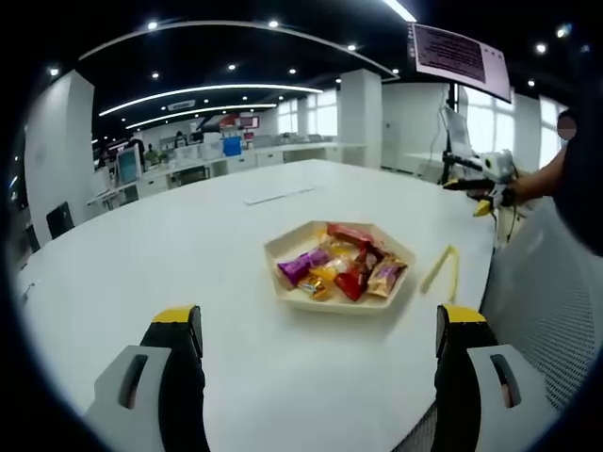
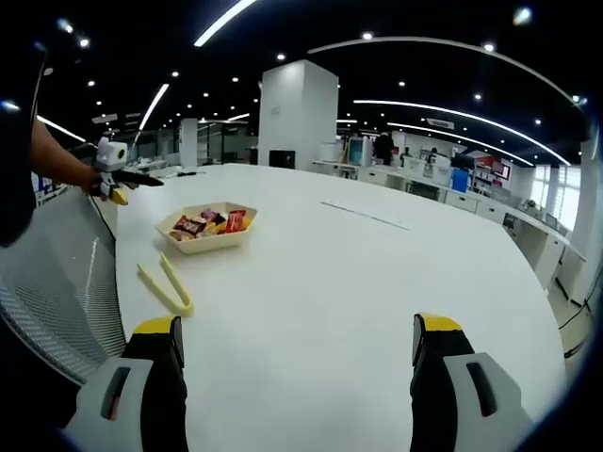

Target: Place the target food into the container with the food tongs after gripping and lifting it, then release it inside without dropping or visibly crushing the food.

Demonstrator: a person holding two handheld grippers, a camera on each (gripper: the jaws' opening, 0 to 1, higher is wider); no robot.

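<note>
A cream hexagonal tray sits on the white table, holding several wrapped snacks in purple, red and gold. Yellow food tongs lie flat on the table beside the tray, near the table edge. My left gripper stands open, well short of the tray, with nothing between its jaws. My right gripper is open too, far from the tray and the tongs. Each gripper also appears small in the other's view, held in a person's hand past the table edge.
A thin white strip lies farther out on the table. The table edge runs close to the tongs, with grey mesh beyond it. A person's arm reaches in. Office desks stand behind.
</note>
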